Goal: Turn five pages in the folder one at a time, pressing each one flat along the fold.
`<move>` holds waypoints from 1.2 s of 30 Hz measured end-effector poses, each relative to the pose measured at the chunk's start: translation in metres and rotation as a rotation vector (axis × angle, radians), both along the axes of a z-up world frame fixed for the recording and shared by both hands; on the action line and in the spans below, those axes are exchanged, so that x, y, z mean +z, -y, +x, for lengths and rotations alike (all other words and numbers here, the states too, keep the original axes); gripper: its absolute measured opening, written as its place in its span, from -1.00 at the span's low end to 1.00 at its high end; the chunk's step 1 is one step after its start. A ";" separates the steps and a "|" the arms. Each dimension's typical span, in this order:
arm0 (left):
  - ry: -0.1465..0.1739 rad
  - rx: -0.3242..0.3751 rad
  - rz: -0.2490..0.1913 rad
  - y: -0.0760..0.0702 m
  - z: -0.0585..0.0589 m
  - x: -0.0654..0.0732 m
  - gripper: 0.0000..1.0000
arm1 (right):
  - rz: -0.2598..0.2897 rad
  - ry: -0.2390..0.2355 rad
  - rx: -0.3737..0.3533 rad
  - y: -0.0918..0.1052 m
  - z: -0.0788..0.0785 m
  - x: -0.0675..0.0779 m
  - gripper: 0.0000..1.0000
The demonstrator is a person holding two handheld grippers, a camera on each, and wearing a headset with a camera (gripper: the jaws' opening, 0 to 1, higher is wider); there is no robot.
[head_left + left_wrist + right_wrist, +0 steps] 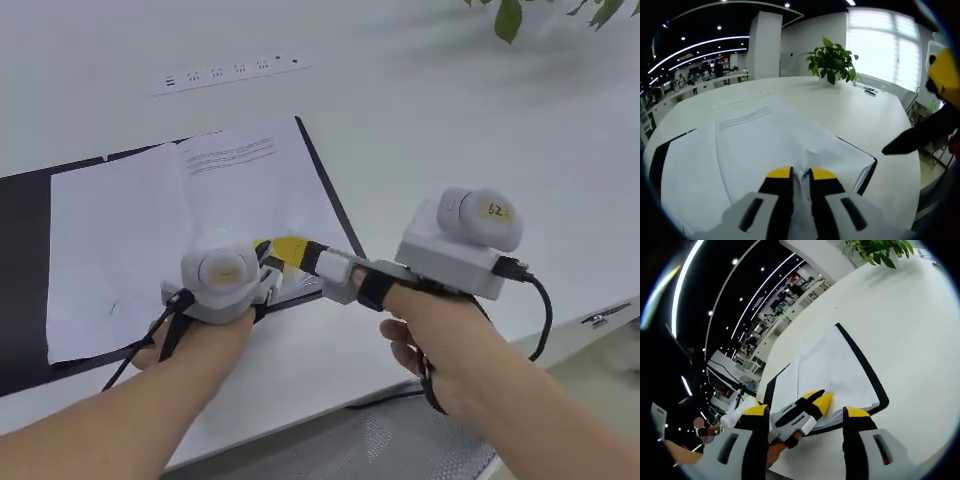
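**Page turn about to start, no idea which of the five this is**

The folder [25,230] lies open flat on the white desk [450,120], right in front of the person and close to the near edge; both grippers are bunched at its near right corner.

The left gripper [801,175] has its jaws almost fully closed, with just a thin slit between them; the near edge of the right-hand page [250,190] runs up into that slit, so it looks pinched to me. The right gripper [806,411] has its jaws spread wide with nothing in them; they sit either side of the left gripper's tips, just over the same corner.

Progress: honestly can't count turned pages from this; a left-hand sheet [110,250] lies fairly flat on the other side, and the left gripper view shows a stack under the right-hand page, so there's plenty left to turn. My guess is this is the grab step; the page hasn't lifted, and neither the swing over nor the press along the fold has happened yet.

Other stuff: a socket strip [230,72] further back on the desk, a potted plant [832,60] well away at the far side, and a cable [545,310] hanging off the right gripper. Nothing sits in the page's path to the left; the only crowding is the two grippers so close together at that corner.
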State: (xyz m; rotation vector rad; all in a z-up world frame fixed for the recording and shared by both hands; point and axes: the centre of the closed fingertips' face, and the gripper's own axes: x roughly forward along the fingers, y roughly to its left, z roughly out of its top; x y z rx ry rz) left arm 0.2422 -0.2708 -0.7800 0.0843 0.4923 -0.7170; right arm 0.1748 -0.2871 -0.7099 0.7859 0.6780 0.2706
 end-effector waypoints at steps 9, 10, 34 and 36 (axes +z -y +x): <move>-0.003 0.004 -0.006 0.000 0.000 0.000 -0.78 | 0.066 -0.042 -0.011 -0.012 0.002 -0.014 0.12; -0.002 0.005 -0.005 0.000 0.000 0.000 -0.78 | 0.077 -0.046 -0.014 -0.014 0.002 -0.015 0.11; -0.003 0.011 -0.012 0.001 0.001 -0.001 -0.78 | 0.086 -0.152 -0.238 0.018 0.018 -0.056 -0.71; -0.003 0.011 -0.012 0.001 0.001 -0.001 -0.78 | 0.078 -0.158 -0.264 0.022 0.017 -0.059 -0.97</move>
